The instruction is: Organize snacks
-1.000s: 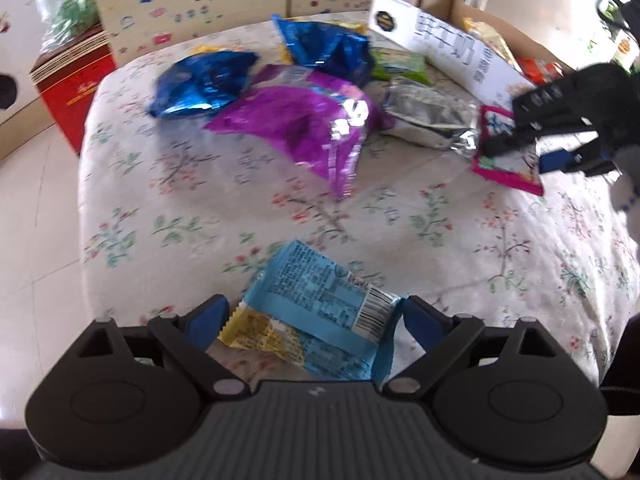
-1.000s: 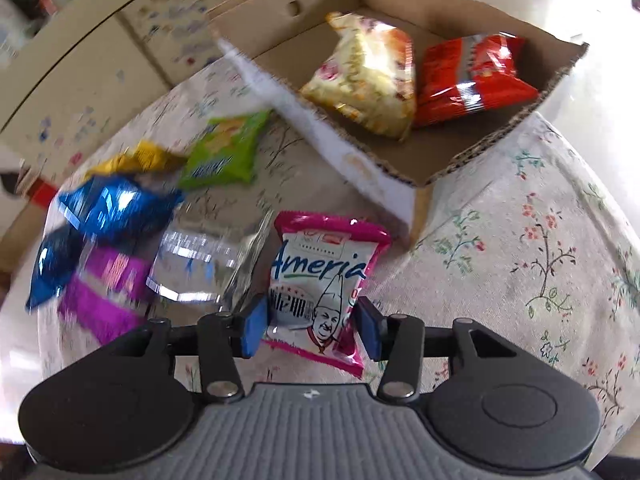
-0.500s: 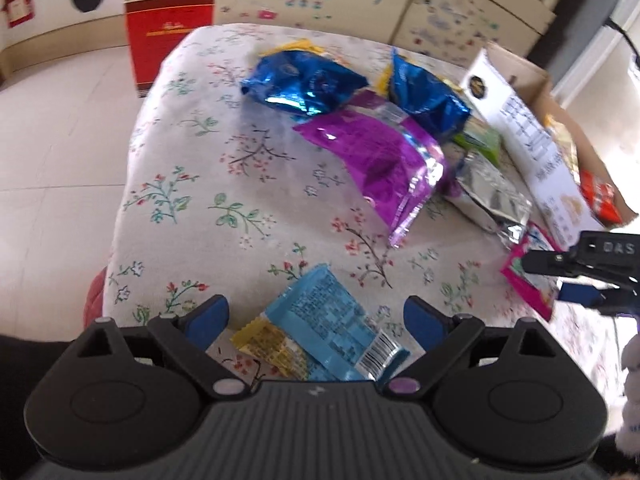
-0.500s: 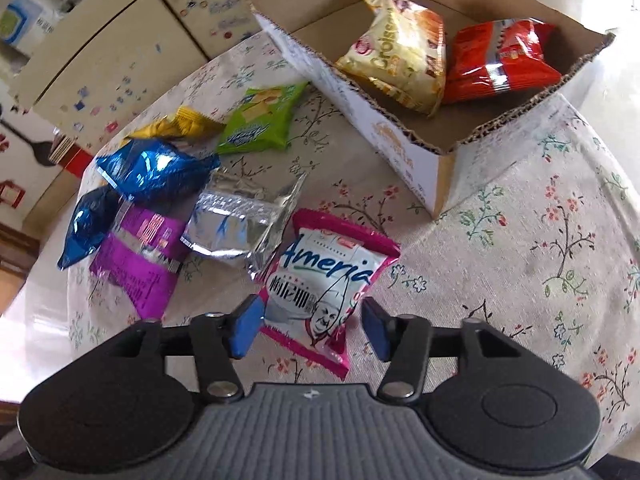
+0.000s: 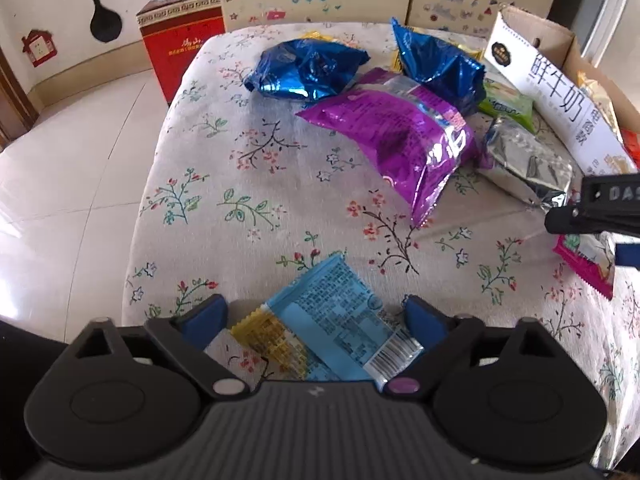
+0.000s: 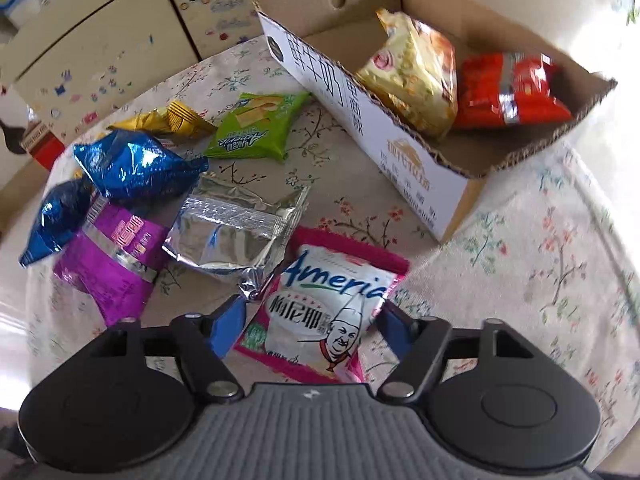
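Note:
A light blue and yellow snack packet (image 5: 332, 328) lies flat on the floral tablecloth, between the fingers of my left gripper (image 5: 314, 314). Its jaws are closing, with a gap still showing on the packet's left side. A pink and white packet (image 6: 324, 312) lies on the cloth between the fingers of my right gripper (image 6: 310, 322), whose pads stand just beside its edges without squeezing it. The right gripper (image 5: 592, 216) also shows at the right edge of the left wrist view. The cardboard box (image 6: 400, 152) holds a yellow bag (image 6: 412, 72) and a red bag (image 6: 508, 92).
Loose on the table are two blue foil bags (image 5: 308, 68), a purple bag (image 5: 400, 136), a silver packet (image 6: 236, 232), a green packet (image 6: 256, 128) and a gold wrapper (image 6: 172, 120). The table's edge drops to a tiled floor (image 5: 72, 160) on the left. A red box (image 5: 180, 48) stands behind.
The left gripper's fingers have come closer together around the light blue packet, and its view has rolled. The right gripper's fingers have spread apart from the pink packet's sides.

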`<state>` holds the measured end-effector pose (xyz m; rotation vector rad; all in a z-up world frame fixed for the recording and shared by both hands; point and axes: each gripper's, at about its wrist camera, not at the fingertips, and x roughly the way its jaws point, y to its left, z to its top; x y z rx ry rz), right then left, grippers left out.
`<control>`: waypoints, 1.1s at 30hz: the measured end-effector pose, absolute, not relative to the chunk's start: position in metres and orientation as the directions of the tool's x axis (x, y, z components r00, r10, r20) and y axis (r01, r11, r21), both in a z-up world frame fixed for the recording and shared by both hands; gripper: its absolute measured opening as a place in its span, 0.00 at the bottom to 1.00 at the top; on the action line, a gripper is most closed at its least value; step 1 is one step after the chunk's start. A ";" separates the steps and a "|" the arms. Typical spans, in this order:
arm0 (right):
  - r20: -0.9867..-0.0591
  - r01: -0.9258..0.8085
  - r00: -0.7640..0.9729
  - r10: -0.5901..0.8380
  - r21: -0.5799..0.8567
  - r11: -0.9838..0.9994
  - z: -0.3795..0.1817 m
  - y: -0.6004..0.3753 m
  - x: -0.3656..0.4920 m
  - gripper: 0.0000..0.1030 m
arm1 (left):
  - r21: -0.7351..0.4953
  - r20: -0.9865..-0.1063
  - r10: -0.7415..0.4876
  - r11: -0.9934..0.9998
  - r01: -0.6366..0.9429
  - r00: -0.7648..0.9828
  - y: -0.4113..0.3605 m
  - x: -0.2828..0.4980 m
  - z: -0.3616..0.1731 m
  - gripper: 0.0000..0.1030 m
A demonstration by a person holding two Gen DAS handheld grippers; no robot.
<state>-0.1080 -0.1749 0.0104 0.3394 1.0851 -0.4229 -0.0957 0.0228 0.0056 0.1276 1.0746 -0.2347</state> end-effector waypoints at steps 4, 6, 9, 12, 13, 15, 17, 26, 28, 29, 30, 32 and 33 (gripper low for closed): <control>-0.896 0.455 0.418 -0.149 0.065 0.888 0.013 -0.175 -0.112 0.56 | -0.039 -0.864 -0.153 0.970 0.239 0.479 0.032 -0.095 0.012 0.65; -0.897 0.440 0.424 -0.129 0.079 0.895 0.014 -0.176 -0.115 0.53 | -0.061 -0.854 -0.170 0.972 0.229 0.492 0.038 -0.093 0.016 0.46; -0.898 0.414 0.430 -0.094 0.103 0.904 0.017 -0.177 -0.121 0.52 | -0.110 -0.847 -0.220 0.963 0.245 0.484 0.042 -0.090 0.019 0.39; -0.898 0.377 0.436 -0.062 0.120 0.918 0.019 -0.178 -0.128 0.52 | -0.125 -0.848 -0.238 0.958 0.258 0.473 0.043 -0.092 0.018 0.38; -0.897 0.361 0.439 -0.053 0.122 0.925 0.021 -0.177 -0.130 0.52 | -0.131 -0.851 -0.247 0.955 0.267 0.464 0.043 -0.092 0.018 0.39; -0.896 0.332 0.443 -0.039 0.124 0.935 0.023 -0.178 -0.134 0.52 | -0.123 -0.856 -0.244 0.953 0.279 0.456 0.042 -0.093 0.018 0.43; -0.898 0.317 0.439 -0.035 0.119 0.941 0.023 -0.177 -0.137 0.52 | -0.103 -0.858 -0.220 0.959 0.264 0.465 0.043 -0.095 0.017 0.57; -0.908 0.325 0.416 -0.041 0.106 0.940 0.017 -0.178 -0.138 0.52 | -0.137 -0.895 -0.181 0.981 0.135 0.408 0.047 -0.102 0.018 0.82; -0.909 0.329 0.416 -0.037 0.113 0.938 0.015 -0.178 -0.137 0.52 | -0.145 -0.905 -0.170 0.985 0.093 0.390 0.049 -0.102 0.017 0.85; -0.909 0.331 0.416 -0.035 0.116 0.936 0.015 -0.179 -0.137 0.52 | -0.146 -0.909 -0.165 0.986 0.078 0.383 0.049 -0.102 0.016 0.87; -0.908 0.333 0.417 -0.033 0.119 0.935 0.015 -0.179 -0.136 0.52 | -0.145 -0.911 -0.162 0.987 0.073 0.378 0.047 -0.103 0.015 0.87; -0.907 0.342 0.420 -0.030 0.127 0.931 0.014 -0.181 -0.137 0.52 | -0.127 -0.915 -0.147 0.989 0.077 0.376 0.040 -0.105 0.014 0.87; -0.907 0.344 0.420 -0.030 0.128 0.930 0.014 -0.181 -0.137 0.52 | -0.115 -0.912 -0.138 0.990 0.082 0.386 0.036 -0.106 0.013 0.85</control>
